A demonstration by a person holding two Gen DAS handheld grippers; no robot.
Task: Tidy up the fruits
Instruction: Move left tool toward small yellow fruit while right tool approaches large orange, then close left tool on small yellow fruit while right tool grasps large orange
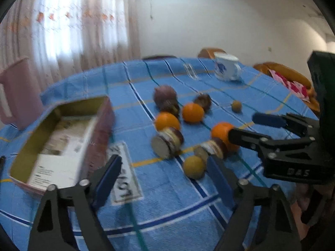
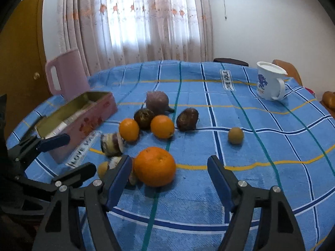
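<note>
Fruit lies loose on a blue checked tablecloth (image 2: 261,188). There are three oranges, a purple round fruit (image 2: 157,102), two dark brown fruits, small yellow-green fruits and cut purple-and-white halves (image 1: 167,144). My right gripper (image 2: 168,161) is open, with the nearest orange (image 2: 155,166) between its fingers, close to the left one and clear of the right one. My left gripper (image 1: 164,161) is open and empty, just short of the cut halves, with a yellow-green fruit (image 1: 193,166) by its right finger. An open pink tin box (image 1: 62,142) lies to the left.
A pink jug (image 2: 67,73) stands behind the box at the table's far left edge. A white mug (image 2: 270,83) stands at the far right. Chair backs (image 1: 284,73) rise beyond the table's right edge. A curtained window fills the background. The two grippers are close side by side.
</note>
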